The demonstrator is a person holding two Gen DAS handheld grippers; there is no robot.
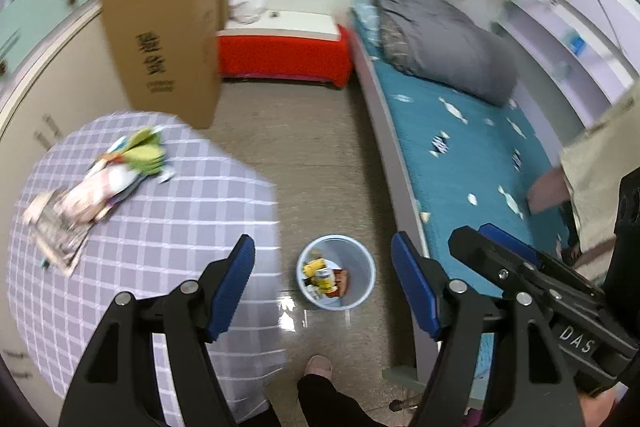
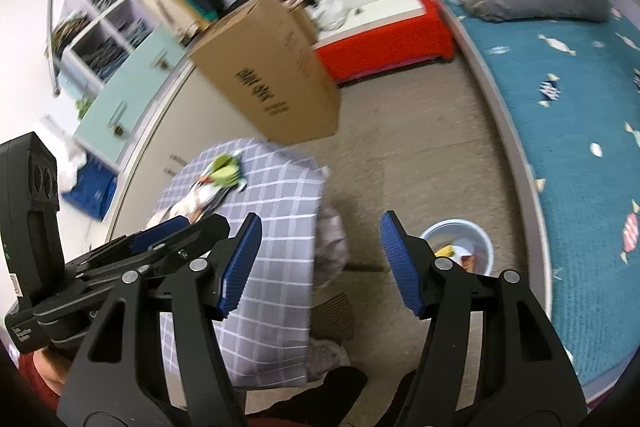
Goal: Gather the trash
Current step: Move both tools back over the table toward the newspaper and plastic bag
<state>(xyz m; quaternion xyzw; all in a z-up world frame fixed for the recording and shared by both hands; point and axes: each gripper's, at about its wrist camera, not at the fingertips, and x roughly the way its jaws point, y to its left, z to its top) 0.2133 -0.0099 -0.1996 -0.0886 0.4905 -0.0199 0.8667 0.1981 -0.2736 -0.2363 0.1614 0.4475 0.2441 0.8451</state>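
Note:
A light blue trash bin [image 1: 336, 273] stands on the floor between table and bed, with wrappers [image 1: 324, 277] inside. It also shows in the right wrist view [image 2: 460, 245]. My left gripper [image 1: 322, 285] is open and empty, high above the bin. My right gripper [image 2: 320, 263] is open and empty, above the table's edge and the floor. A pile of wrappers and papers [image 1: 116, 175] lies on the checked tablecloth [image 1: 160, 247]; the pile shows in the right wrist view [image 2: 216, 183] too. The right gripper appears at the right of the left wrist view [image 1: 520, 267].
A tall cardboard box [image 1: 164, 43] stands behind the table. A bed with a teal sheet [image 1: 460, 147] and grey duvet [image 1: 440, 39] runs along the right. A red bench [image 1: 280, 59] is at the back. My foot [image 1: 318, 367] is near the bin.

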